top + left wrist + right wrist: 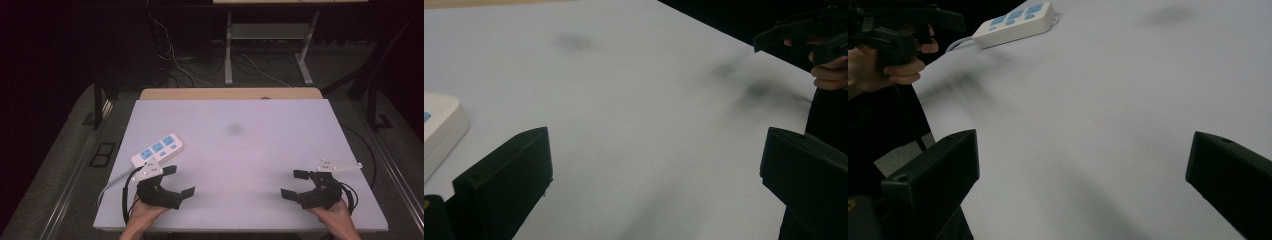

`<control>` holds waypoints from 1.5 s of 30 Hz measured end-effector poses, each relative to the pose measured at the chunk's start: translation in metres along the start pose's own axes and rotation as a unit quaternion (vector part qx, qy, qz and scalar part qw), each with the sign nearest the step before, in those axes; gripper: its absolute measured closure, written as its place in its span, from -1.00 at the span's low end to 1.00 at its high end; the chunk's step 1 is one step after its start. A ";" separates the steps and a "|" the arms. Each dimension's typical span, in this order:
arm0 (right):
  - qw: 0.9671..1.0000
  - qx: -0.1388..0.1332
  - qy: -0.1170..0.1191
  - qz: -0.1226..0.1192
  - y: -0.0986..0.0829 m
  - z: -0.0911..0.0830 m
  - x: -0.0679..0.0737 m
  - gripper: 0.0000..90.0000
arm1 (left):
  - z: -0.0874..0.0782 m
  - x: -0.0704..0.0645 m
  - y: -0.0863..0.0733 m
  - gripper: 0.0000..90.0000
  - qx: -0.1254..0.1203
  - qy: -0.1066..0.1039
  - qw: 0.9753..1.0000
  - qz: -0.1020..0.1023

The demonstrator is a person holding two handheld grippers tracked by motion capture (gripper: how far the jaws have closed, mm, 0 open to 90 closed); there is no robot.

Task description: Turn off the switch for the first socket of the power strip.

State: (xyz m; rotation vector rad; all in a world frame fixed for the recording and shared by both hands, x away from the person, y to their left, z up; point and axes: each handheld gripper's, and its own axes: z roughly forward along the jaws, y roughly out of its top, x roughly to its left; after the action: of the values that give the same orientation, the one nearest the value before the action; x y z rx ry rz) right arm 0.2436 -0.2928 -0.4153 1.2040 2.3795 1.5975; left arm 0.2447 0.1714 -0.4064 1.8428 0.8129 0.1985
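A white power strip [157,149] with three blue sockets lies on the left side of the white table [250,145], and its white cord runs off the near left edge. The left gripper [179,181] sits just near of the power strip, close beside it, with its jaws wide open and nothing between them. The right gripper [293,184] is far away from the strip at the near right of the table, and its jaws are wide open and empty too.
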 end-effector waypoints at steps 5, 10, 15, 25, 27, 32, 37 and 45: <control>1.000 0.000 -0.001 0.000 0.000 0.000 0.000 -0.99 | -0.001 0.002 0.003 -1.00 0.005 0.003 1.000 -0.002; 1.000 -0.001 -0.001 0.000 0.000 -0.001 -0.001 -0.99 | -0.002 0.003 0.007 -1.00 0.010 0.005 1.000 -0.003; 1.000 0.000 -0.002 0.001 0.000 -0.001 -0.001 -0.99 | -0.003 0.006 0.013 -1.00 0.014 0.007 1.000 -0.003; 1.000 0.000 -0.001 0.001 0.000 -0.001 -0.001 -0.99 | -0.005 0.011 0.021 -1.00 0.018 0.008 1.000 -0.004; 1.000 0.000 -0.001 0.000 0.000 -0.001 -0.001 -0.99 | -0.006 0.012 0.024 -1.00 0.020 0.009 1.000 -0.003; 1.000 0.001 -0.001 0.000 0.000 -0.001 -0.001 -0.99 | -0.008 0.015 0.027 -1.00 0.025 0.011 1.000 -0.002; 1.000 0.001 -0.001 0.000 0.000 -0.001 -0.001 -0.99 | -0.011 0.019 0.033 -1.00 0.029 0.015 0.999 0.000; 1.000 0.002 -0.002 0.001 0.000 0.000 -0.001 -0.99 | -0.017 0.029 0.040 -1.00 0.033 0.024 0.999 -0.003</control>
State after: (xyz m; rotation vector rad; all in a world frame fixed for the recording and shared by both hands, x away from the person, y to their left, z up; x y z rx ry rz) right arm 0.2443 -0.2938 -0.4152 1.2096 2.3807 1.5898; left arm 0.2752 0.1939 -0.3709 1.9029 0.8670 0.2164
